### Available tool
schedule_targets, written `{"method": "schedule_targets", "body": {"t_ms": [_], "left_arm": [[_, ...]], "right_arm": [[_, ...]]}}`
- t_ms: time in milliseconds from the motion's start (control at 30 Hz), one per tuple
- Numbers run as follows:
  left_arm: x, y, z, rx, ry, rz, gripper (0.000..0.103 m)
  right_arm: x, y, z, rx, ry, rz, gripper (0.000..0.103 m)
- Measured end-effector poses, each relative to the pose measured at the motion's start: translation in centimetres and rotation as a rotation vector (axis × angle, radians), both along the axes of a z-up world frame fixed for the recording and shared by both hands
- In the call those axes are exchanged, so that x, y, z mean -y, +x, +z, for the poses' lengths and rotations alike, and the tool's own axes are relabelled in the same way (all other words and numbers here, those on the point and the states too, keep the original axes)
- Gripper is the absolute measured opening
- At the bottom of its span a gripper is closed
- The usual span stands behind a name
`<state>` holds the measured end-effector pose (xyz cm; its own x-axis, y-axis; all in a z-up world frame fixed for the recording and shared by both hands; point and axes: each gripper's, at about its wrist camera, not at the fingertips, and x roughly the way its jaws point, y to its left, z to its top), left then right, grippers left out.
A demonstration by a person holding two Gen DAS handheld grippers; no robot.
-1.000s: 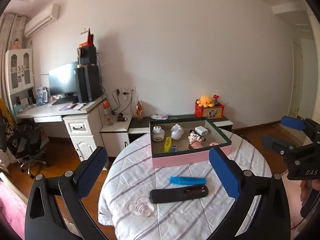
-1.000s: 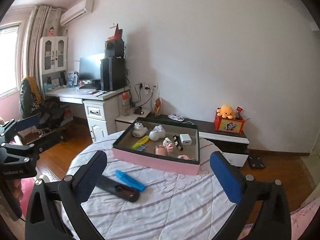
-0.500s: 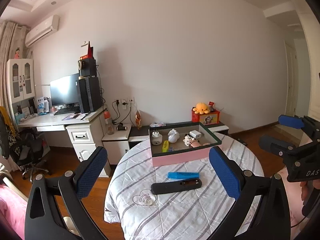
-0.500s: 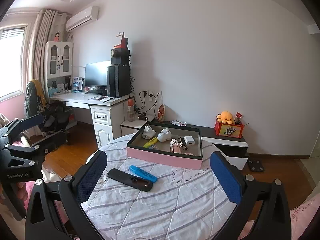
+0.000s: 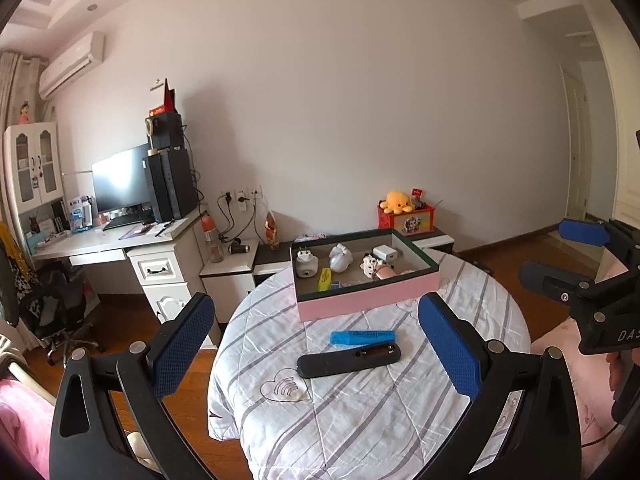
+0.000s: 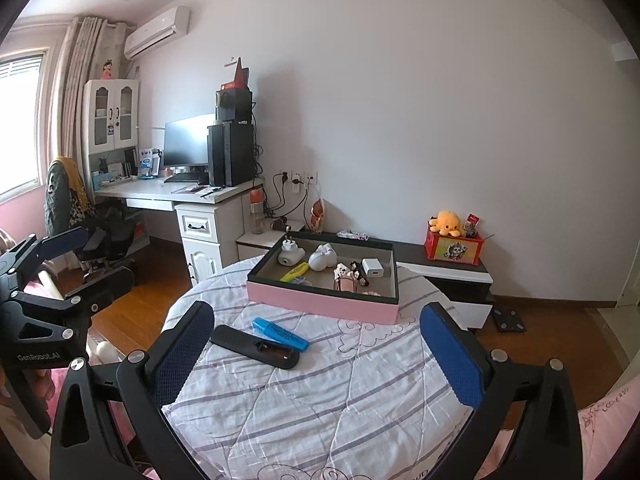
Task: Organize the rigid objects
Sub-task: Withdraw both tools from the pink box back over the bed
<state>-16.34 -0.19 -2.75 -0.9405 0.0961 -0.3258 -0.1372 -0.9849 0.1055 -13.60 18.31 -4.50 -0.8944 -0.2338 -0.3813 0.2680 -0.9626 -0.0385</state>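
Blue pads frame your view on both sides: your left gripper (image 5: 316, 344) hangs wide open above the near edge of the round table (image 5: 360, 412), holding nothing, and your right gripper (image 6: 320, 348) is spread just as wide and empty. Between and beyond your left fingers lie the black remote (image 5: 349, 359) and, touching its far side, the blue highlighter (image 5: 362, 336). Farther back sits the pink box (image 5: 366, 304), already holding a plug adapter (image 5: 306, 264) and a yellow highlighter (image 5: 325, 279).

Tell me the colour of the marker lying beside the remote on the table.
Bright blue marker, clearest in the left wrist view, next to the black remote.
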Motion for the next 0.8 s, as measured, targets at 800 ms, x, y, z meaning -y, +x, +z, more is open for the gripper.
{"method": "schedule_targets", "body": {"t_ms": [800], "left_arm": [[-1.4, -5.0, -4.3, 0.141, -0.05, -0.03, 0.103]], "right_arm": [[-0.5, -3.9, -3.3, 0.129, 0.002, -0.011, 0.103]]}}
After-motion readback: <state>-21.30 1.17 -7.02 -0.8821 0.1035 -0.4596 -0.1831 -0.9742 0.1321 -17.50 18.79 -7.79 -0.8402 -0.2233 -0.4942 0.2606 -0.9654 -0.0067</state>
